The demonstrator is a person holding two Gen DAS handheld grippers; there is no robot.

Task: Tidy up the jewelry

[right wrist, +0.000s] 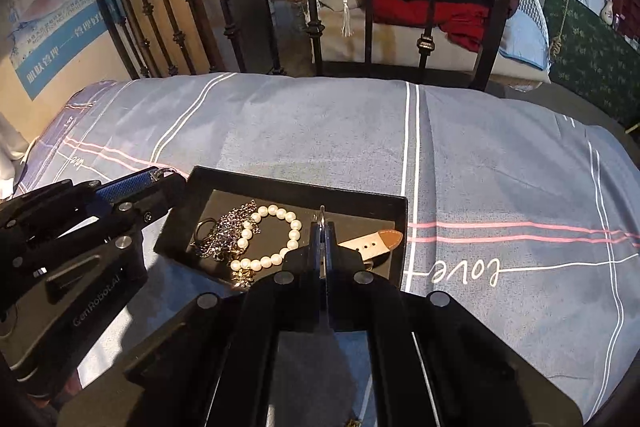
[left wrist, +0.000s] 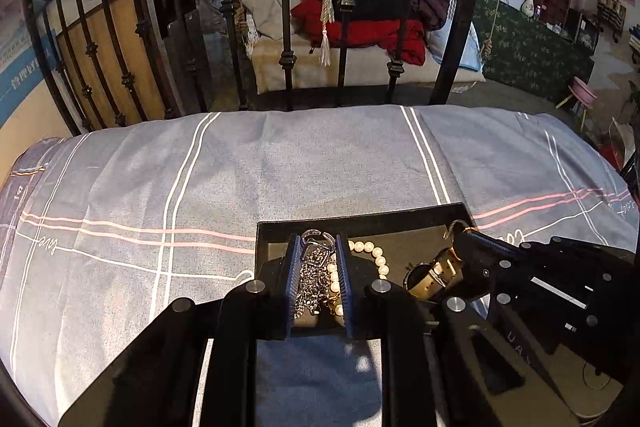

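A black tray (left wrist: 360, 217) (right wrist: 280, 185) lies on the grey bed cover. In it are a pearl bracelet (right wrist: 272, 227) (left wrist: 374, 253), a dark sparkly chain necklace (right wrist: 226, 231) (left wrist: 314, 279) and a watch with a tan strap (right wrist: 378, 239) and gold case (left wrist: 434, 273). My left gripper (left wrist: 318, 247) is open, its jaws straddling the chain over the tray's left part; it also shows in the right wrist view (right wrist: 160, 175). My right gripper (right wrist: 322, 223) is shut on the watch, pinching a thin metal buckle; it also shows in the left wrist view (left wrist: 460, 231).
The bed cover (left wrist: 280, 163) has white and pink stripes and the word "love" (right wrist: 466, 273). A black iron bed frame (left wrist: 286, 7) stands at the far edge. Beyond it is a swing seat with red and black clothes (left wrist: 360, 27).
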